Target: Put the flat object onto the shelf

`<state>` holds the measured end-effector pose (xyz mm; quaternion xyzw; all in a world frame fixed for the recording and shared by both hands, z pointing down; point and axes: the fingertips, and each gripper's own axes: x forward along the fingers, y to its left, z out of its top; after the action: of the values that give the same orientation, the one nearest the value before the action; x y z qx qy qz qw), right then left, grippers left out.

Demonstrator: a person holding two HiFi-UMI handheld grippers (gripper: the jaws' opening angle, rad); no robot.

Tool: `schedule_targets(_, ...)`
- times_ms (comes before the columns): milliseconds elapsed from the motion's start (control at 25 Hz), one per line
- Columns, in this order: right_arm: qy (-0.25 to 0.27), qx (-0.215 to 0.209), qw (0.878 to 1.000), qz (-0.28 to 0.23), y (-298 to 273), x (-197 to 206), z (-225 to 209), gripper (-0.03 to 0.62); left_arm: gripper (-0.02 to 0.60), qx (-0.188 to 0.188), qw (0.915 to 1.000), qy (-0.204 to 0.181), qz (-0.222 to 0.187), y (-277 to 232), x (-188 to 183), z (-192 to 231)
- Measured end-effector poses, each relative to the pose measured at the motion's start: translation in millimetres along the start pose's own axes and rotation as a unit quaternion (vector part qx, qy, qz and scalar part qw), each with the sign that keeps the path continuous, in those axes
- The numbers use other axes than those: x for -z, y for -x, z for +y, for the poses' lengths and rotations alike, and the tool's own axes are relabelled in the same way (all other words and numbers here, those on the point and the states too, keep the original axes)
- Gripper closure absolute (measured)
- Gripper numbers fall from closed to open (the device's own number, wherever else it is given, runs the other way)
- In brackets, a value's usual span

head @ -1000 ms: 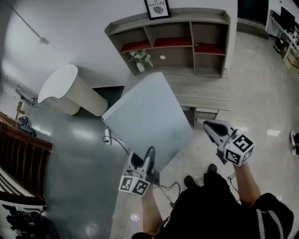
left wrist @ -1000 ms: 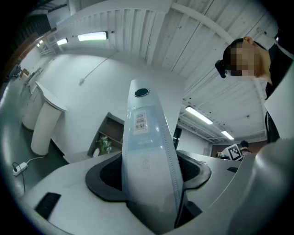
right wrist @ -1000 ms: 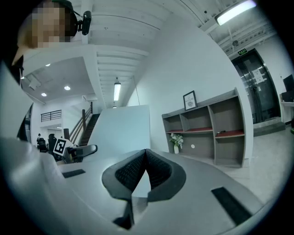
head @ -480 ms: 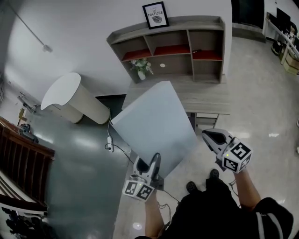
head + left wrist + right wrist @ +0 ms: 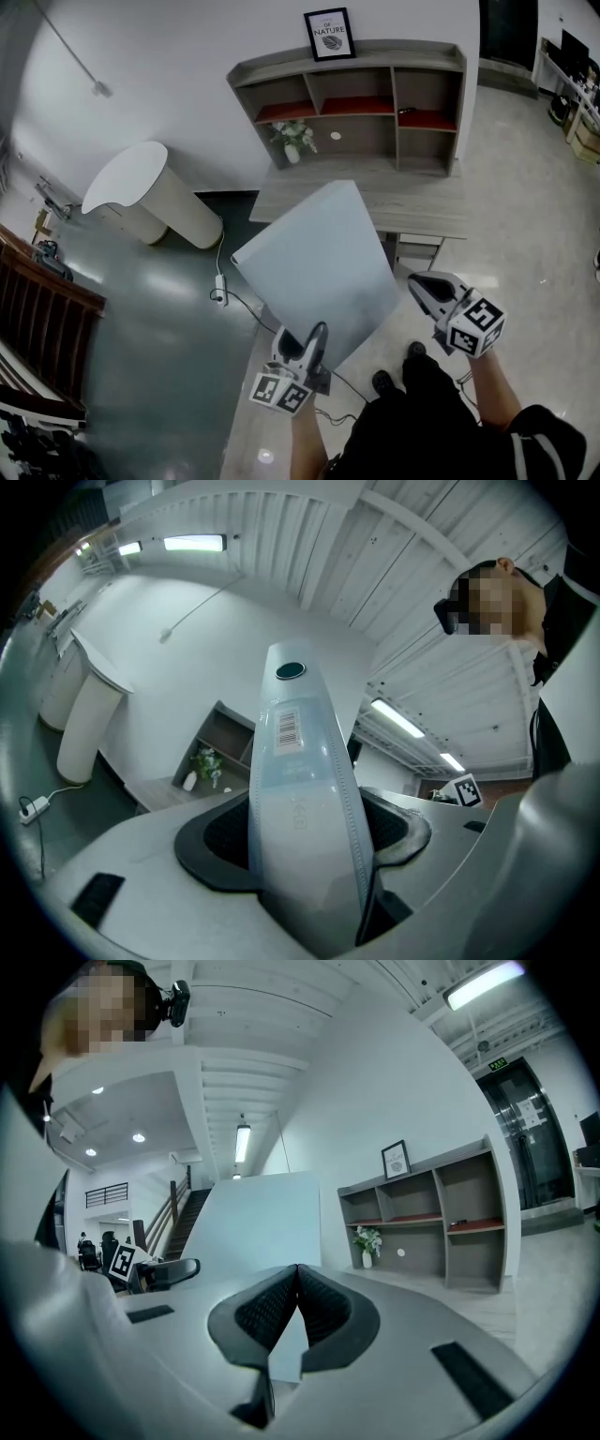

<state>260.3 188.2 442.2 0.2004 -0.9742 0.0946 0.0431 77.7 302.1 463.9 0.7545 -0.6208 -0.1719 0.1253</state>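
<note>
The flat object (image 5: 319, 262) is a large pale blue-white panel, held tilted up in the air in front of me. My left gripper (image 5: 305, 342) is shut on its near lower corner. In the left gripper view the panel (image 5: 300, 789) stands edge-on between the jaws, barcode label up. My right gripper (image 5: 427, 289) hangs to the panel's right, apart from it; its pads (image 5: 297, 1283) meet at the tips with nothing between them. The grey shelf unit (image 5: 366, 112) with red-lined compartments stands against the white wall ahead, also visible as the shelf (image 5: 431, 1213) in the right gripper view.
A grey desk (image 5: 422, 202) stands below the shelf. On it is a small vase of flowers (image 5: 292, 141); a framed picture (image 5: 329, 35) tops the shelf. A white rounded counter (image 5: 141, 192) is at the left, with a power strip and cable (image 5: 217, 295) on the floor.
Both grippers and the panel have moved a little toward the shelf unit, which now sits lower in the head view. The left grip on the panel is unchanged.
</note>
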Motion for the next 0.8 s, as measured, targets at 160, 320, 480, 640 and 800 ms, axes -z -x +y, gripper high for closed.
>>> schedule_targets(160, 0.001, -0.008, 1.0, 0.009, -11.5, -2.5, 0.9, 0.582, 0.272, -0.003, 1.0, 0.007, -0.004, -6.1, -5.4, 11.7)
schedule_targets(320, 0.0, -0.015, 1.0, 0.015, -30.6, 0.9, -7.9, 0.582, 0.272, -0.007, 0.9999, 0.008, -0.001, -19.2, -7.0, 25.7)
schedule_targets(480, -0.004, -0.019, 1.0, 0.005, -60.3, -6.9, -28.6, 0.582, 0.273, -0.014, 0.9999, -0.006, 0.003, -42.0, -14.5, 46.3)
schedule_targets(640, -0.012, -0.025, 1.0, -0.011, -95.6, -22.8, -50.9, 0.582, 0.278, -0.023, 0.9996, -0.017, -0.001, -65.8, -33.4, 68.3)
schedule_targets(800, -0.015, -0.037, 0.999, -0.03, -130.9, -44.1, -70.6, 0.582, 0.278, -0.029, 0.9992, -0.027, -0.008, -91.6, -57.4, 88.2)
